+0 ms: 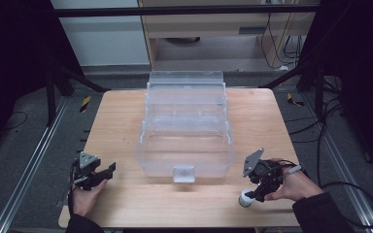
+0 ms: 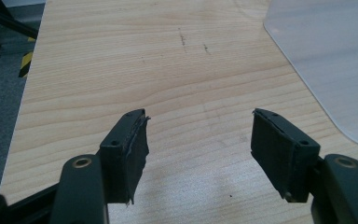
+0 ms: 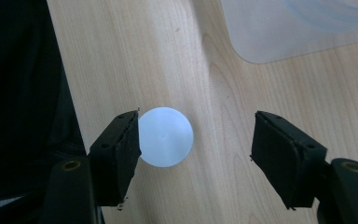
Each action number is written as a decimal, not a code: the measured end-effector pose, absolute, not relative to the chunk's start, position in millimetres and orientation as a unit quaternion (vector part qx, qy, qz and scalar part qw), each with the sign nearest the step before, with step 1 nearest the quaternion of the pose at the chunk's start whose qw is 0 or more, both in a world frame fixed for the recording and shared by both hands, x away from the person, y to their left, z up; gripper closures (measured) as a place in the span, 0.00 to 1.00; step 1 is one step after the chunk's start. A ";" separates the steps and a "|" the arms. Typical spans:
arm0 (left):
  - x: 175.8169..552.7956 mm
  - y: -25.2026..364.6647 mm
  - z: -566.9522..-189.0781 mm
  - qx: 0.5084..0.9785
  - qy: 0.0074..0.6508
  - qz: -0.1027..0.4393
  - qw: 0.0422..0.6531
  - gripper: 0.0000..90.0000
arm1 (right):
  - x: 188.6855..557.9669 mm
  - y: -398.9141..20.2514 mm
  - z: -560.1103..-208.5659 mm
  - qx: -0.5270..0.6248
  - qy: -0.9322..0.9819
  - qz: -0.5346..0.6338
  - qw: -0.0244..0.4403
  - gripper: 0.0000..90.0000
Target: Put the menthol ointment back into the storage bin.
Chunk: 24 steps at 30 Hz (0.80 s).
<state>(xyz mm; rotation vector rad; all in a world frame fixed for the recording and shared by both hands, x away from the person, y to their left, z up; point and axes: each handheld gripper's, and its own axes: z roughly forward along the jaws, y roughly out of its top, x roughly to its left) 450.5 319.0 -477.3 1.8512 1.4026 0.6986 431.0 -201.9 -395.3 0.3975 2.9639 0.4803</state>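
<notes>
One small white round container (image 3: 165,136) stands upright on the worktop (image 1: 126,126), its flat circular top facing straight up, so its axis runs vertical and no side of it points any particular way. It sits near the front right corner of the clear plastic box (image 1: 185,141), just off that corner toward the person's edge of the worktop. No label, brand or writing can be read on its top or on what shows of its side.

The right gripper (image 3: 196,140) hangs over the container with its fingers (image 3: 121,154) spread to either side of it. One finger's pad sits right at the container's rim, and I cannot tell whether it touches; the other stands well clear, with bare wood between. Nothing is clamped.

The left gripper (image 2: 198,140) rests near the front left corner of the clear plastic box, pointing across the worktop toward it. Its fingers (image 2: 279,154) are released and wide apart, with nothing but wood grain between them.

The clear plastic box stands open in stepped tiers in the middle of the worktop, a small latch at its front.
</notes>
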 end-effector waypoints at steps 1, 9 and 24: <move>450.5 319.0 -477.2 0.715 0.541 0.270 0.351 0.40 | 430.3 -201.0 -396.3 0.130 0.978 0.155 0.054 0.36; 450.7 318.8 -477.5 0.715 0.541 0.269 0.350 0.40 | 424.9 -190.7 -408.6 0.102 0.987 0.117 0.036 0.37; 450.8 318.9 -477.5 0.716 0.541 0.269 0.349 0.40 | 423.5 -188.0 -428.7 0.079 0.992 0.093 0.031 0.42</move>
